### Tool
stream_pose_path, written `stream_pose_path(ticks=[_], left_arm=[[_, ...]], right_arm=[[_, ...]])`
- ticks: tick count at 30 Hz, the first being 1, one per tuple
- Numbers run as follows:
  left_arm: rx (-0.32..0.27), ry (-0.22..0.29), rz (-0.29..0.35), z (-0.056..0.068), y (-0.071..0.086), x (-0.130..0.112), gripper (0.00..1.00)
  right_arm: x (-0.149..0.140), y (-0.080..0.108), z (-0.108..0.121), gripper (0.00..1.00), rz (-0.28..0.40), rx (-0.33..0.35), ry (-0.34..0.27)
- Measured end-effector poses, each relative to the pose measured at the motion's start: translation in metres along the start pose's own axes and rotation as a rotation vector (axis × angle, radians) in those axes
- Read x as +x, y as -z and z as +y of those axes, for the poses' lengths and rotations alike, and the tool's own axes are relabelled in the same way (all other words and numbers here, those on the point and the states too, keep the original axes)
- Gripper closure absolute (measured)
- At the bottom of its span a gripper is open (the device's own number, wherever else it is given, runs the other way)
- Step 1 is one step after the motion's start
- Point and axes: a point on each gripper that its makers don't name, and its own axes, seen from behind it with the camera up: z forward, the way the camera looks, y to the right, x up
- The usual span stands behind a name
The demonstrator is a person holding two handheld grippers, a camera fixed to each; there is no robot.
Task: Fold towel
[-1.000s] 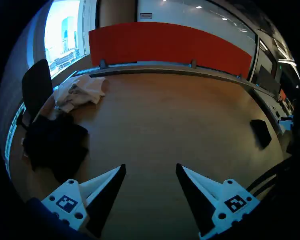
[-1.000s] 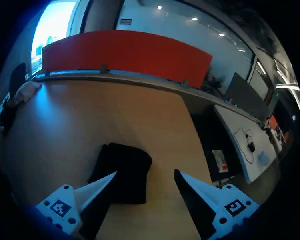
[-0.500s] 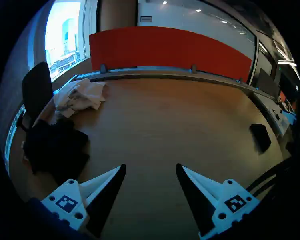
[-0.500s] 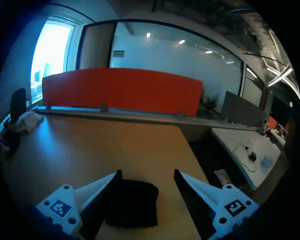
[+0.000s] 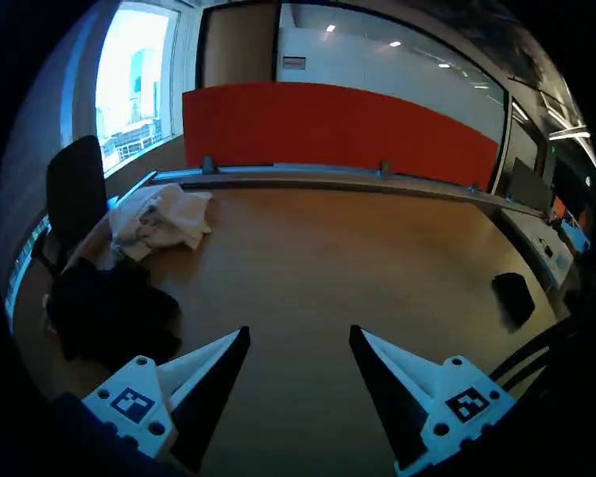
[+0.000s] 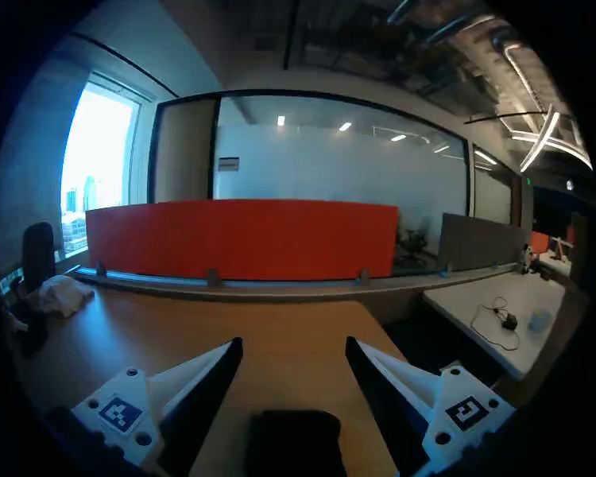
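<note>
Left of the open, empty left gripper [image 5: 298, 350] lies the dark pile [image 5: 107, 314]; right gripper [image 6: 292, 362], likewise open and empty, looks farther off.

I read the table [image 5: 322, 254] as smooth wood with a soft sheen. At ten o'clock, pale cloth [image 5: 161, 219], crumpled and matt; at six in the right gripper view, dark folded towel [image 6: 294, 441], matt, soft-looking.

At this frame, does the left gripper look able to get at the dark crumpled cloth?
Probably yes. The left gripper is open and empty, and the dark crumpled cloth lies on the table close by, off to one side, with nothing between them; it would need to turn toward it.
</note>
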Motion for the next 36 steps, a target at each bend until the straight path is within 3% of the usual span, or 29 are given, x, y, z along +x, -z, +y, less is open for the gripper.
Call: stream_pose_path(ticks=[6,23,36], left_arm=[[0.004,0.009,0.081,-0.005,0.000,0.026,0.07],[0.014,0.032,0.292,-0.026,0.000,0.096,0.07],[0.020,0.040,0.407,-0.038,0.005,0.126,0.07]], right_arm=[[0.017,-0.001,-0.021,0.00,0.035,0.005,-0.005],[0.050,-0.009,-0.121,0.00,0.102,0.069,0.003],[0.055,-0.016,-0.176,0.00,0.124,0.093,-0.029]])
